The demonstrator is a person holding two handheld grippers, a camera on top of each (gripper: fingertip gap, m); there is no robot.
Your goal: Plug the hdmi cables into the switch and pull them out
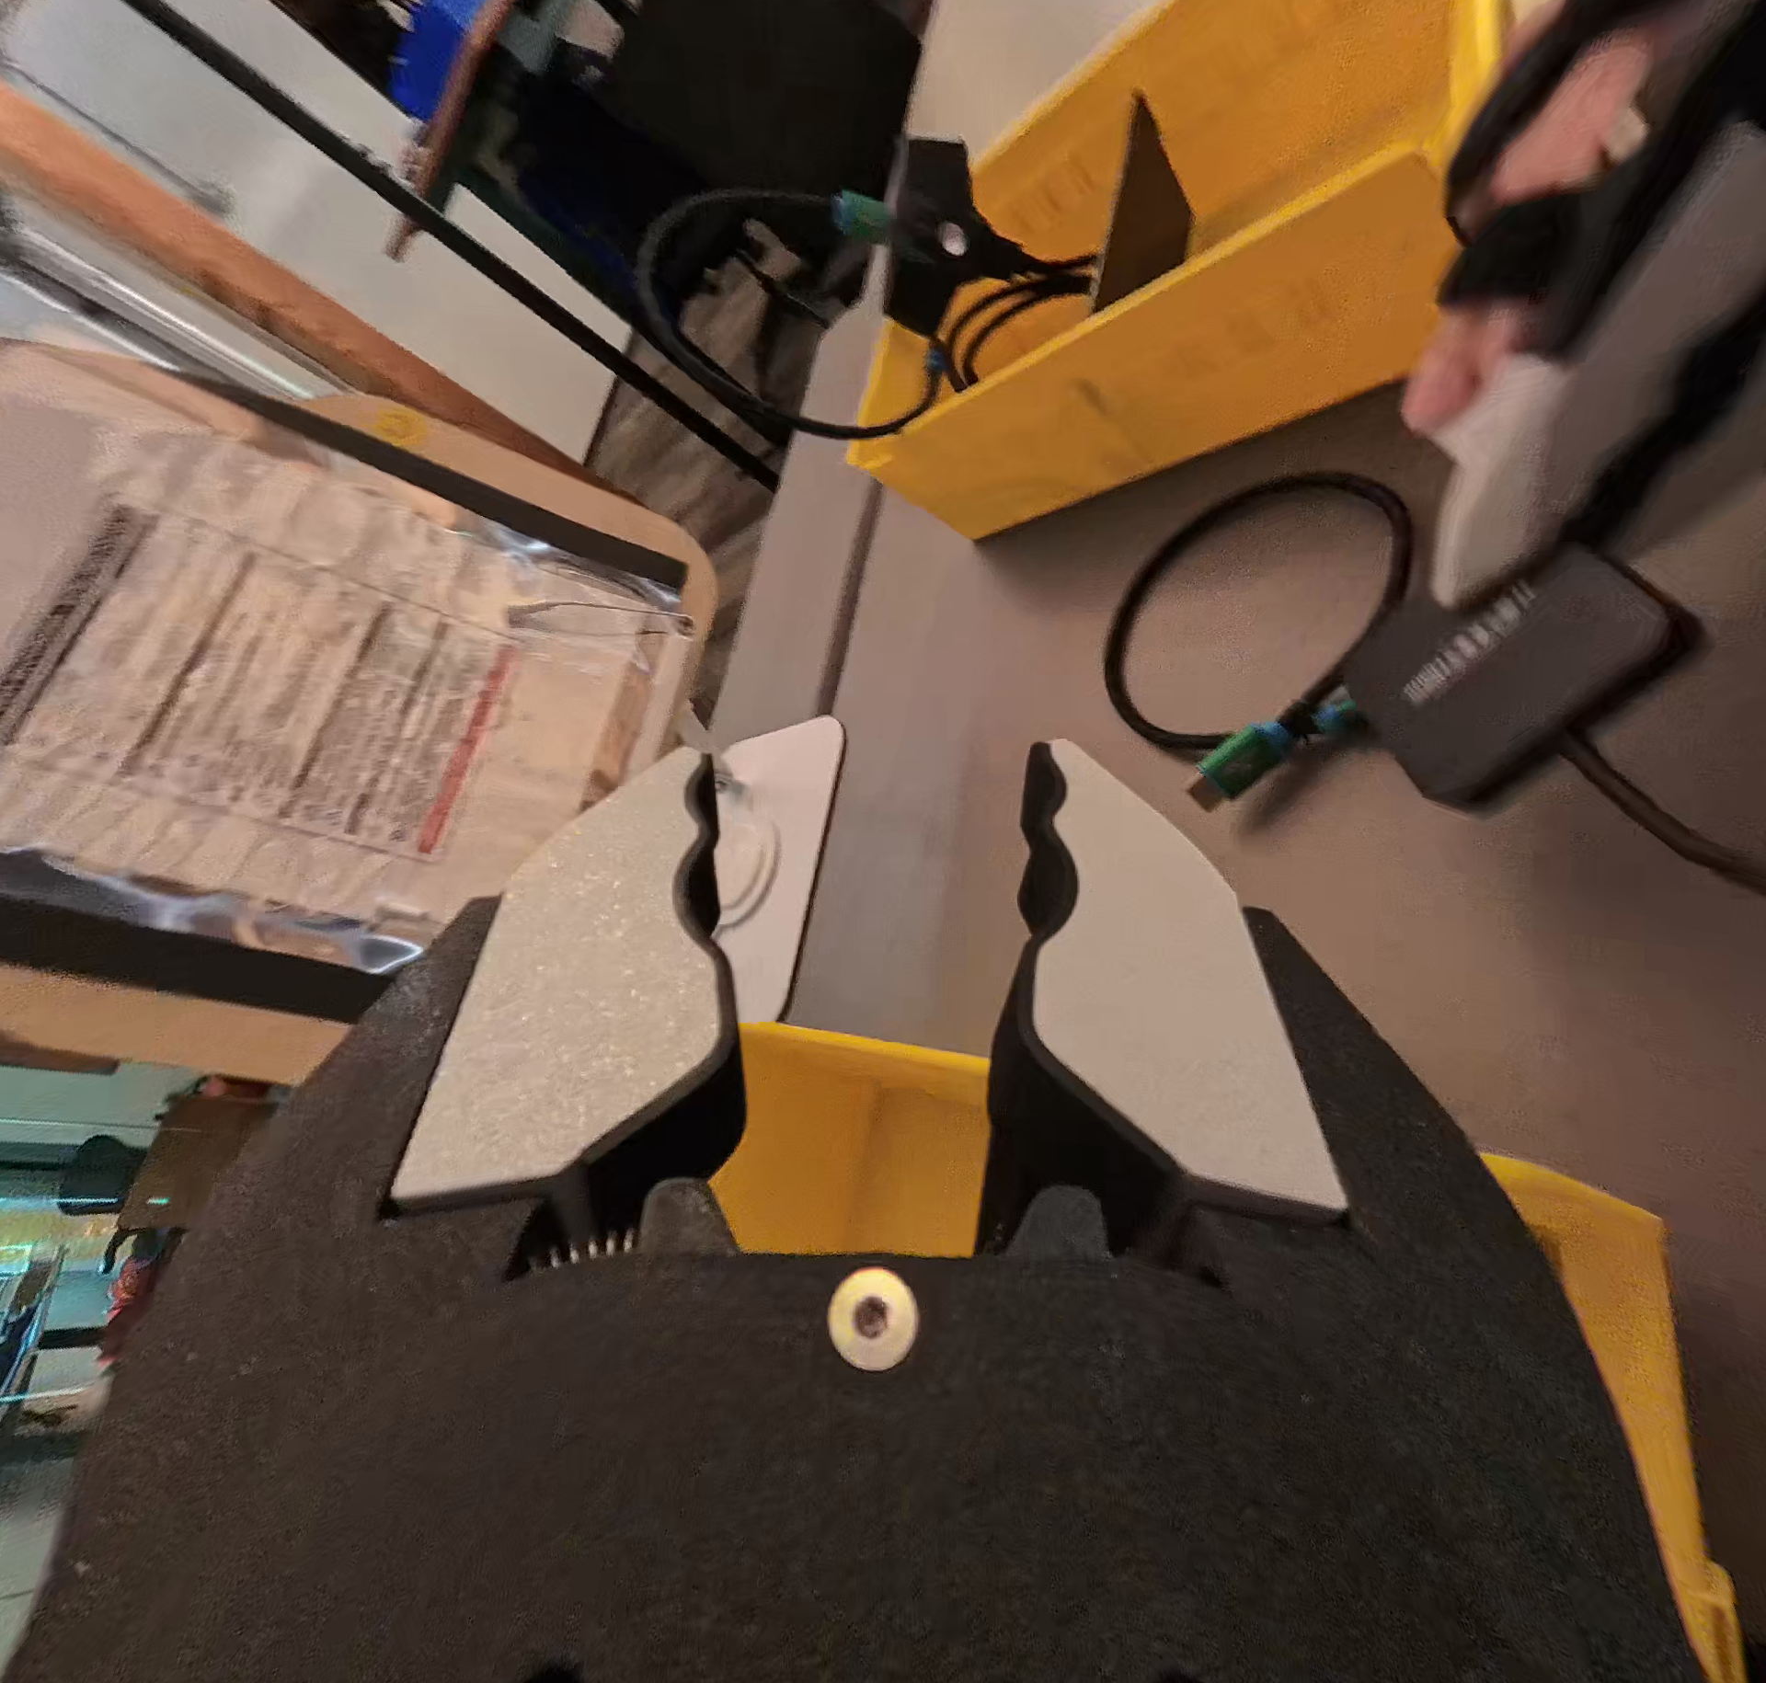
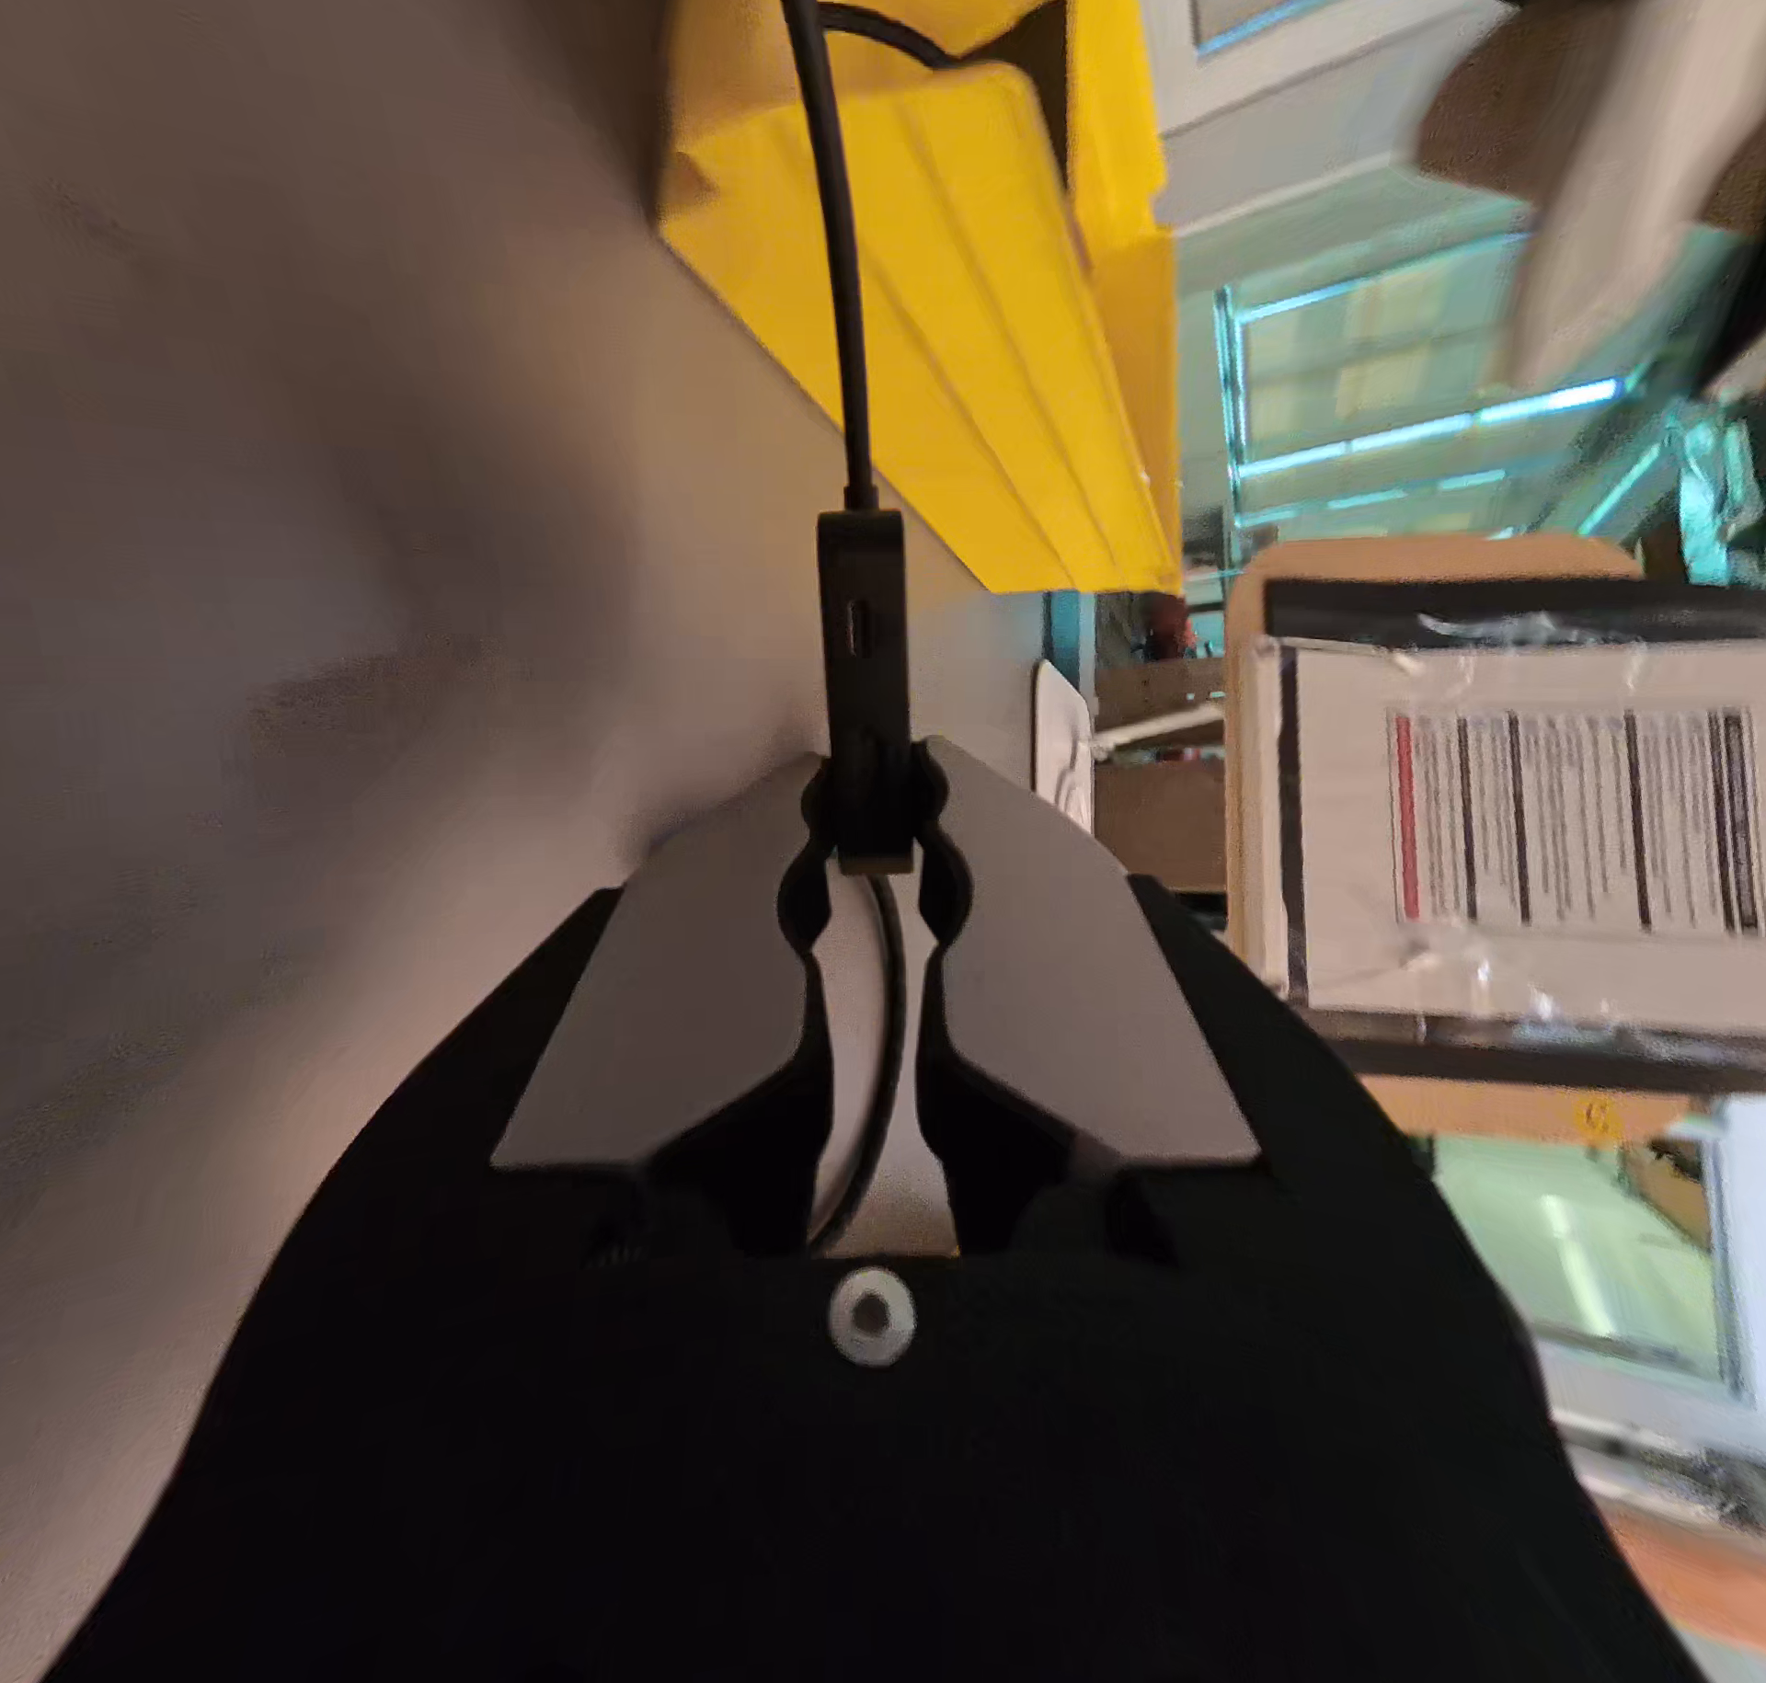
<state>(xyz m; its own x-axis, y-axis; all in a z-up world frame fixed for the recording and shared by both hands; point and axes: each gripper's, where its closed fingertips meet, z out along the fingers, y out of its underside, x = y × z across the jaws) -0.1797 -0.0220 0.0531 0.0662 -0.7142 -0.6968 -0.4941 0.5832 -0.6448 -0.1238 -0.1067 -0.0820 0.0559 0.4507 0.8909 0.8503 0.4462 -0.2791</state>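
Your left gripper is wide apart, nothing between the fingers, tilted over the surface. Your right gripper is closed down on a thin black block, clamped edge-on between the wavy tips, fingers nearly parallel. In the left wrist view your right gripper shows blurred at the upper right, your hand wrapped round its body, its fingertips down on the same black block. Can't tell any wrist angle beyond that.

Workshop, yellow parts bins, shelving
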